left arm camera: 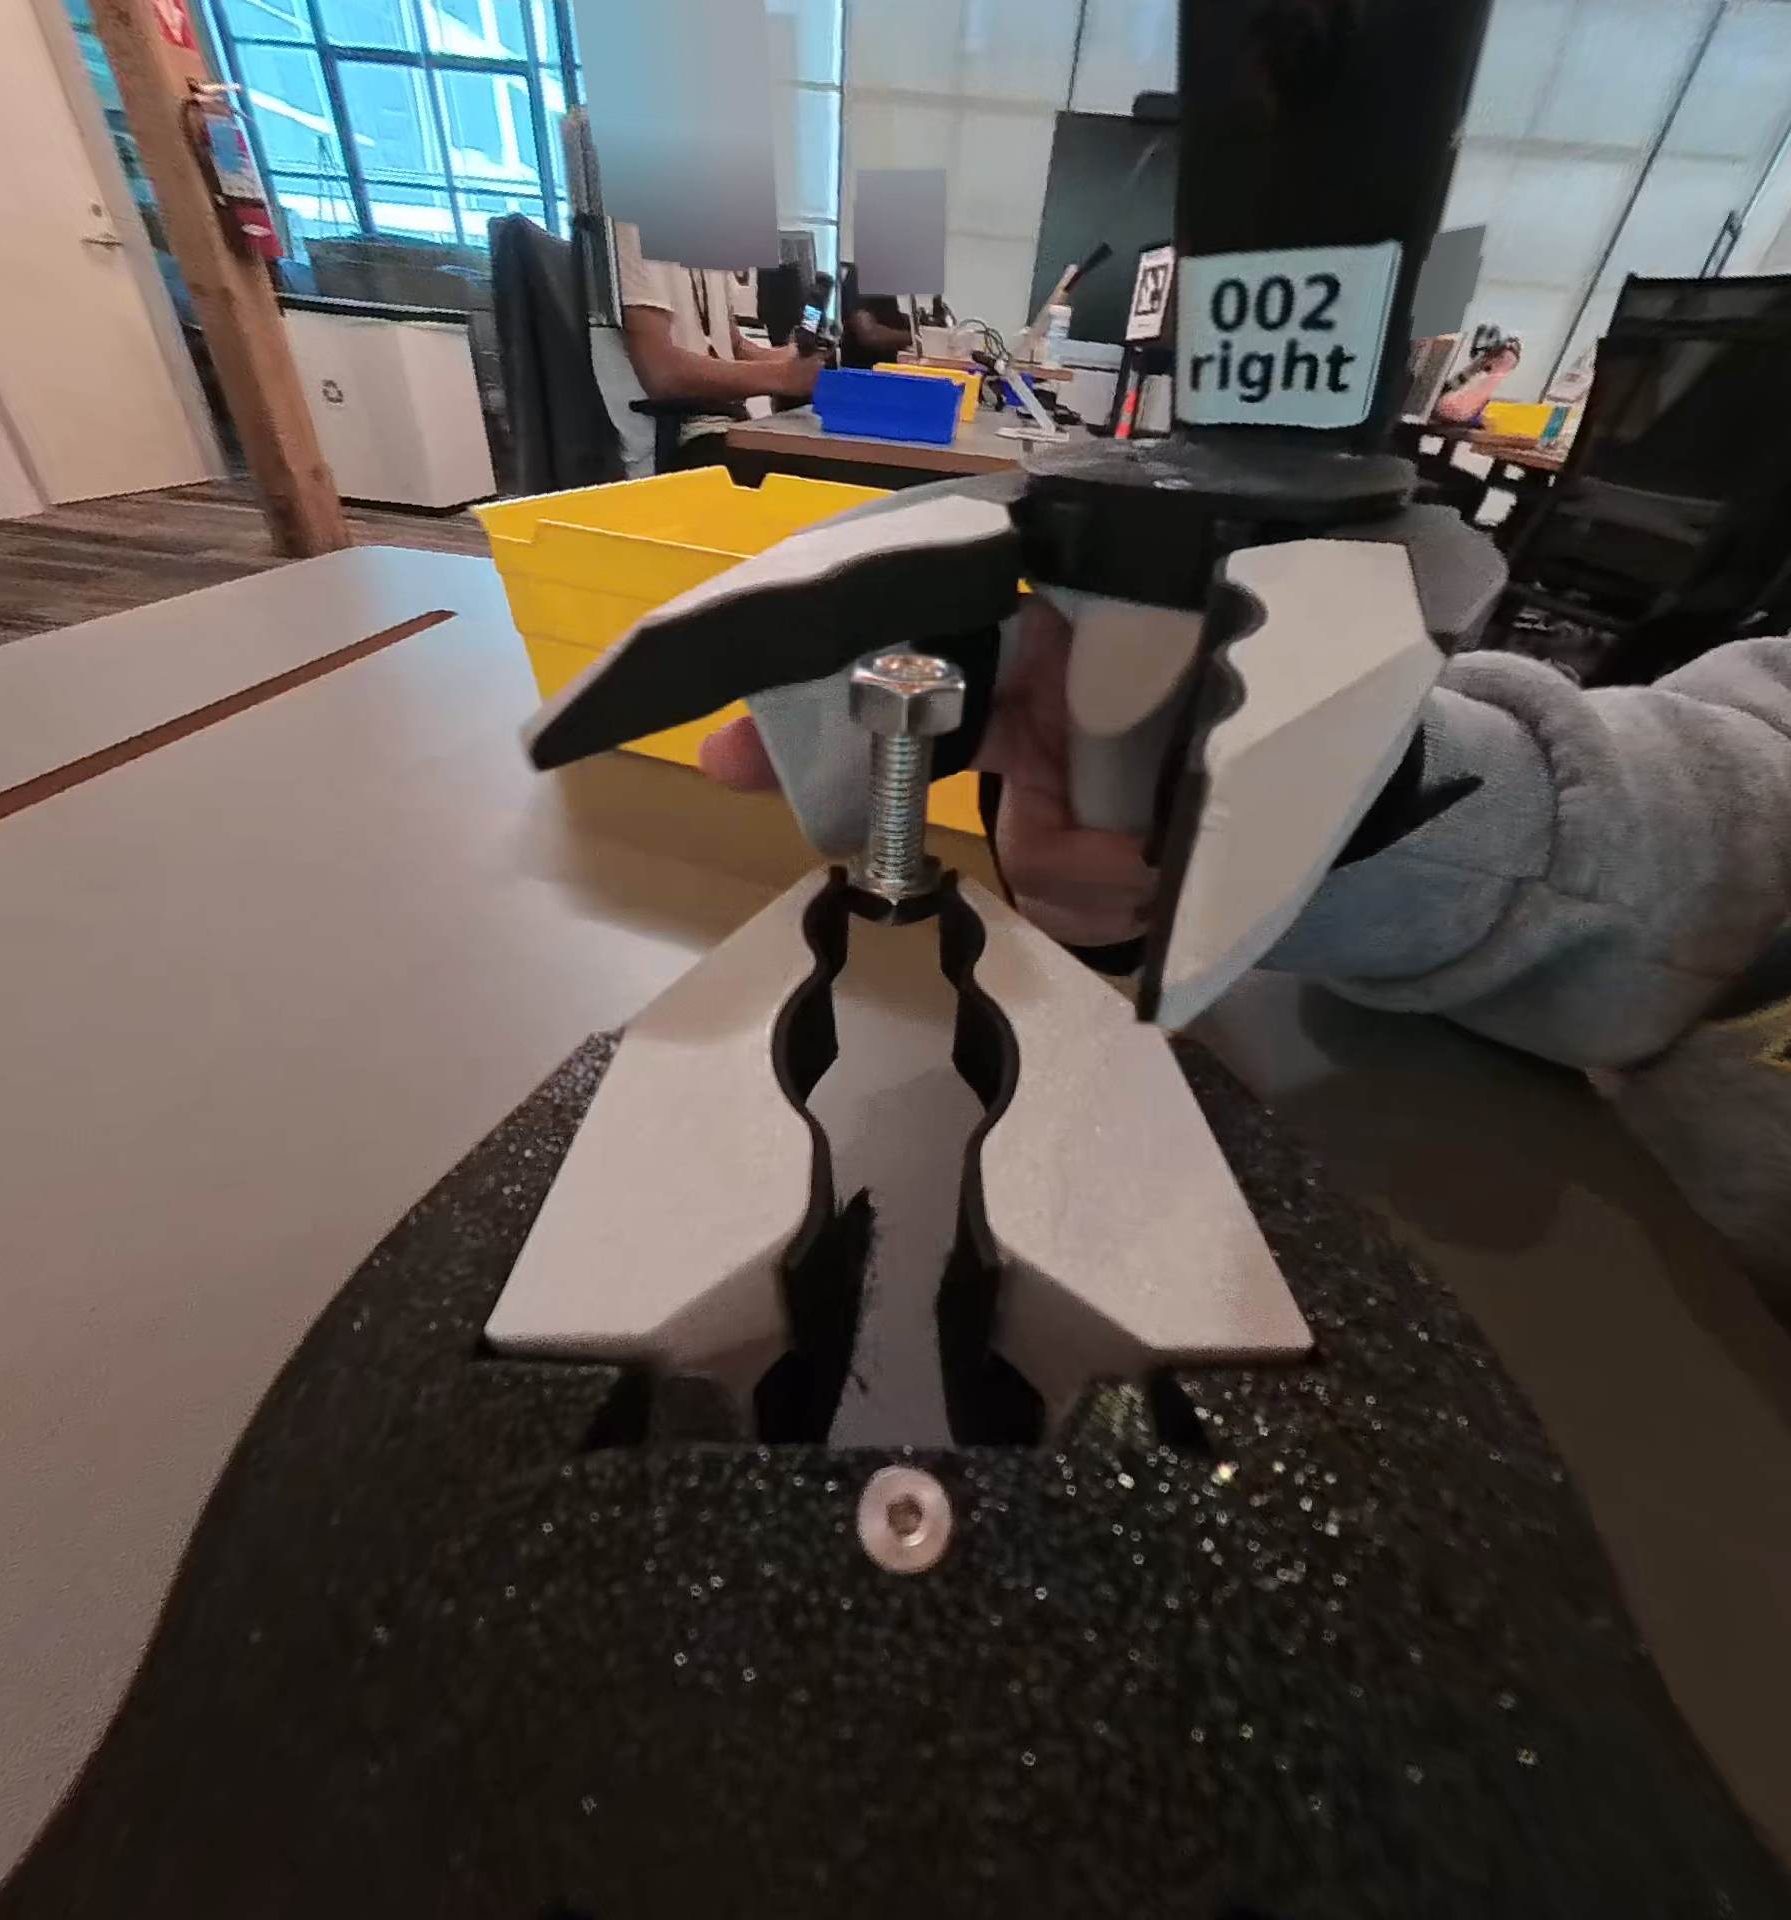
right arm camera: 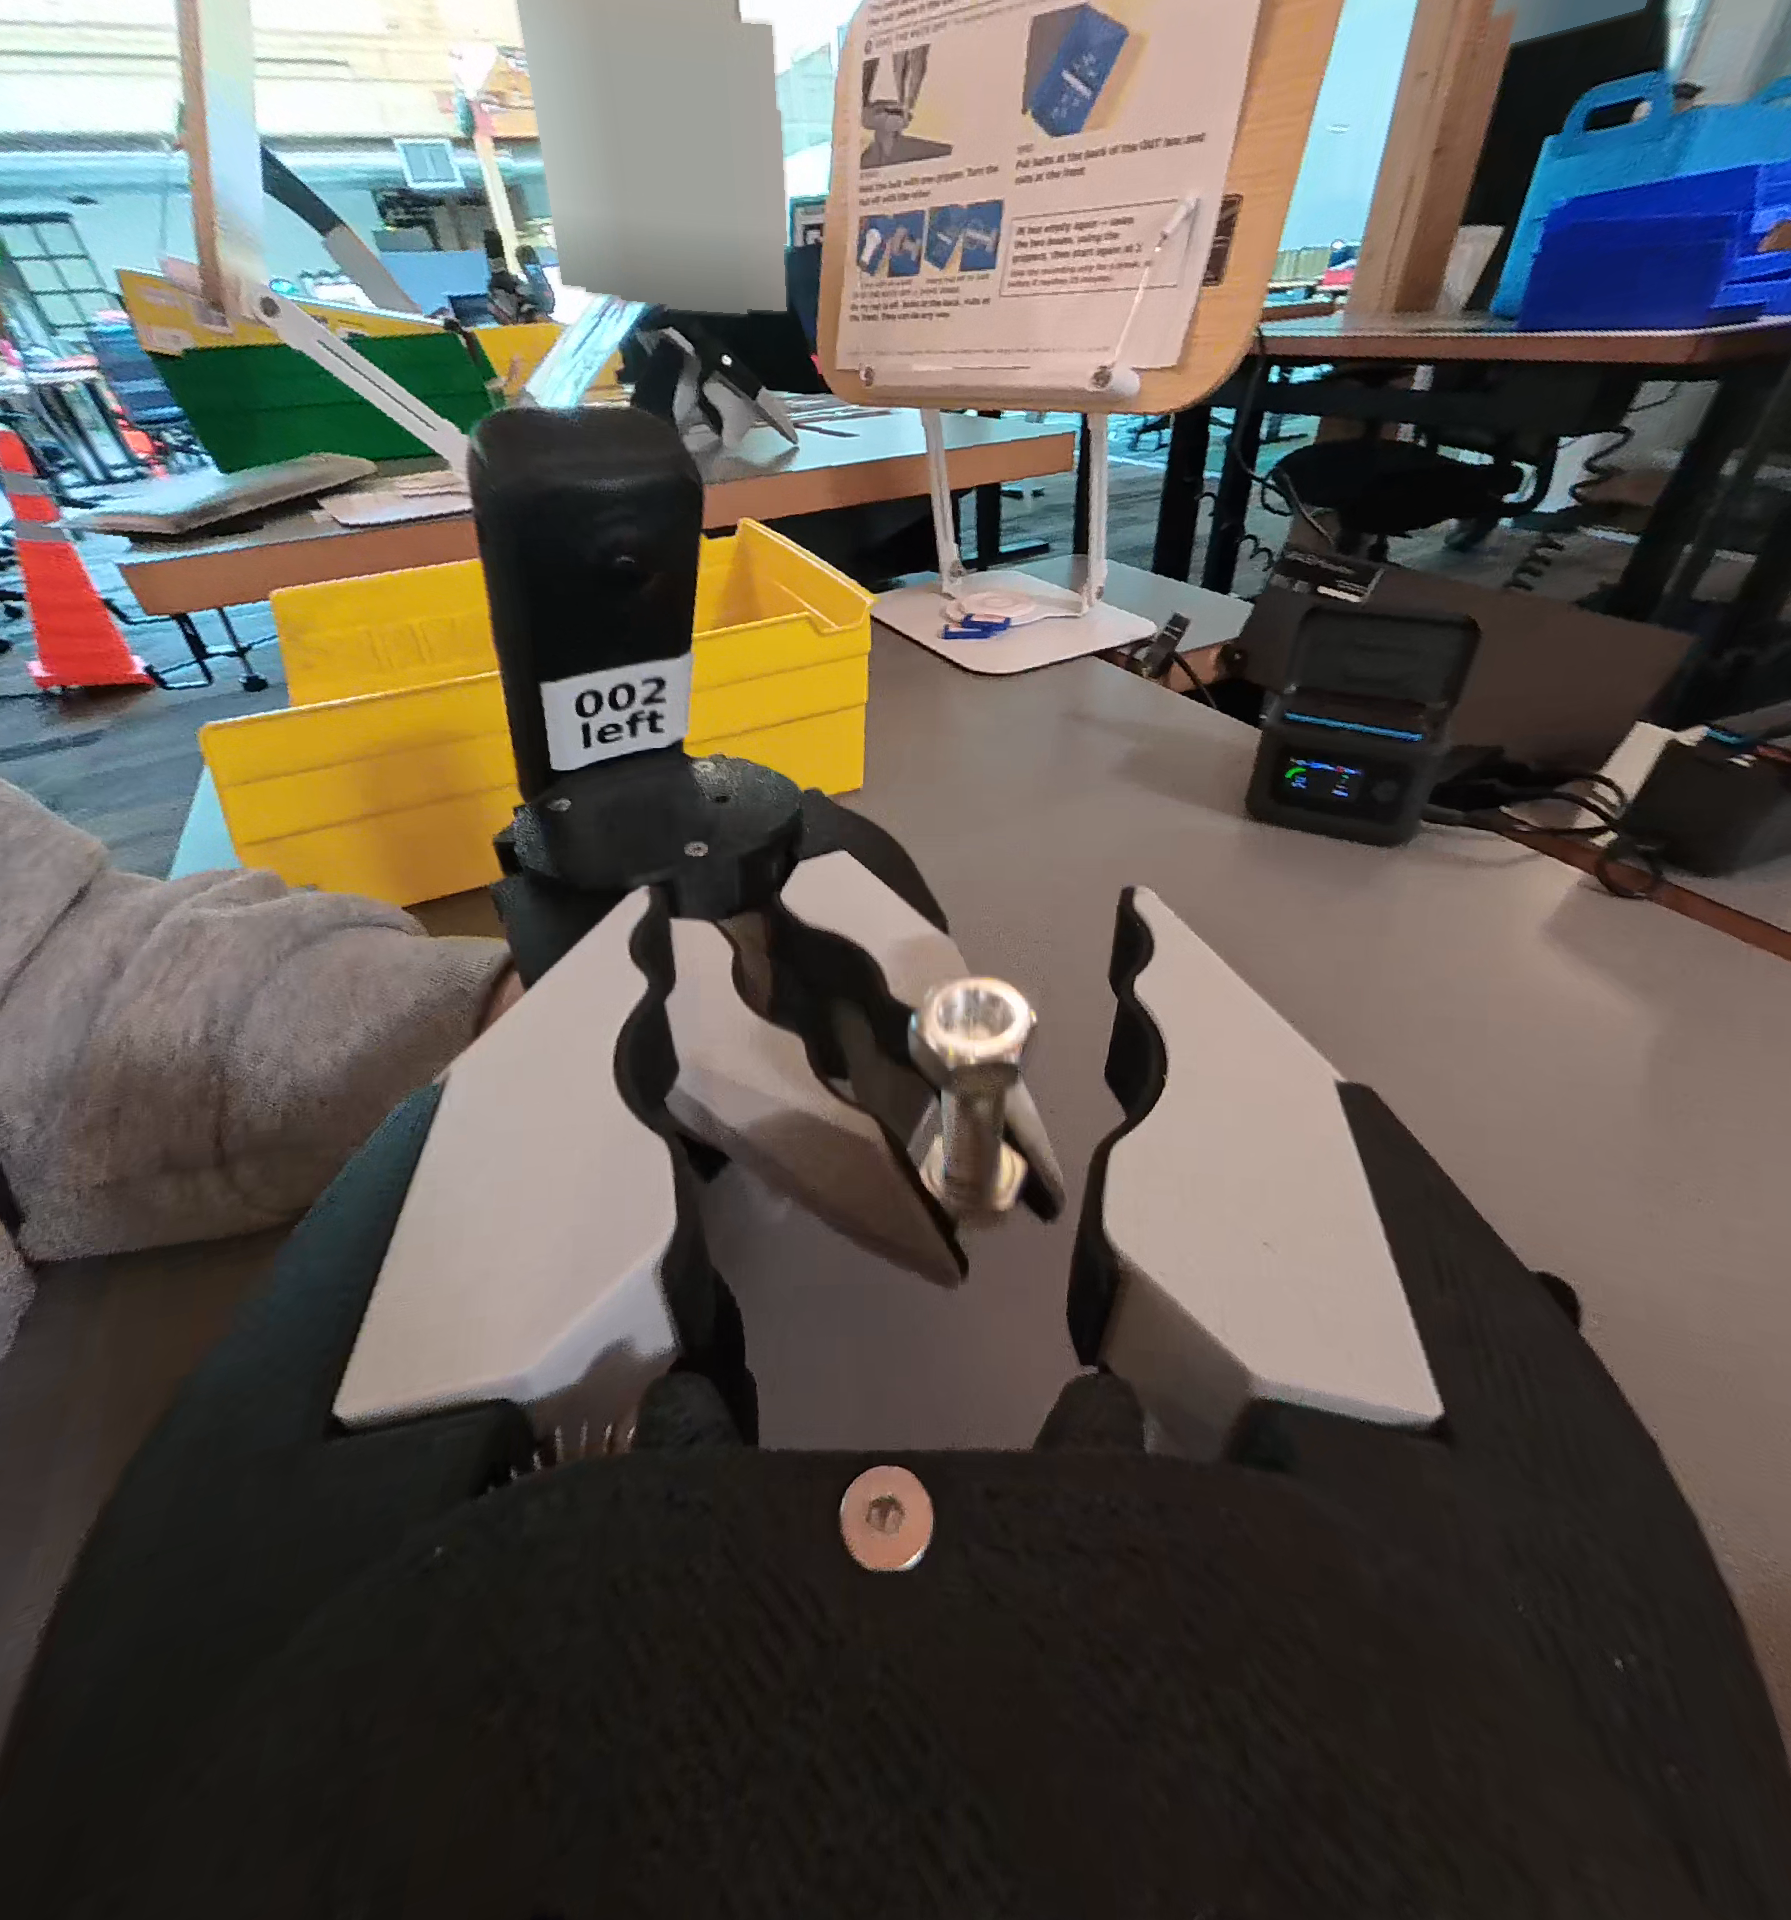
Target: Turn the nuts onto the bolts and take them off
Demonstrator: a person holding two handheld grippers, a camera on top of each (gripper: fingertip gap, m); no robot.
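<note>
An open office stretches behind my grey table (left arm camera: 247, 987), with a yellow bin (left arm camera: 600, 561) standing at its far edge. My left gripper (left arm camera: 896, 899) is closed narrow on the head end of the bolt (left arm camera: 896, 800), which stands upright out of the fingertips with its threaded shank rising clear. The nut (left arm camera: 906, 694) sits at the very top of that shank, well apart from the pinched head. My right gripper (right arm camera: 896, 925) is spread wide and holds nothing; in its own view the bolt (right arm camera: 969, 1127) and nut (right arm camera: 971, 1029) stand in the gap between its two fingers without touching either, closer to the right-hand one. From the left wrist view I see the right gripper from the side, one finger reaching over the nut and the other hanging down to the right, my hand (left arm camera: 1062, 810) on its grip and a grey sleeve (left arm camera: 1597, 831) behind. Only the right wrist view shows a small black device with a lit screen (right arm camera: 1358, 748) on the table, an instruction board on a white stand (right arm camera: 1036, 187), an orange cone (right arm camera: 55, 582) on the floor and blue bins (right arm camera: 1680, 229) on a far bench.
</note>
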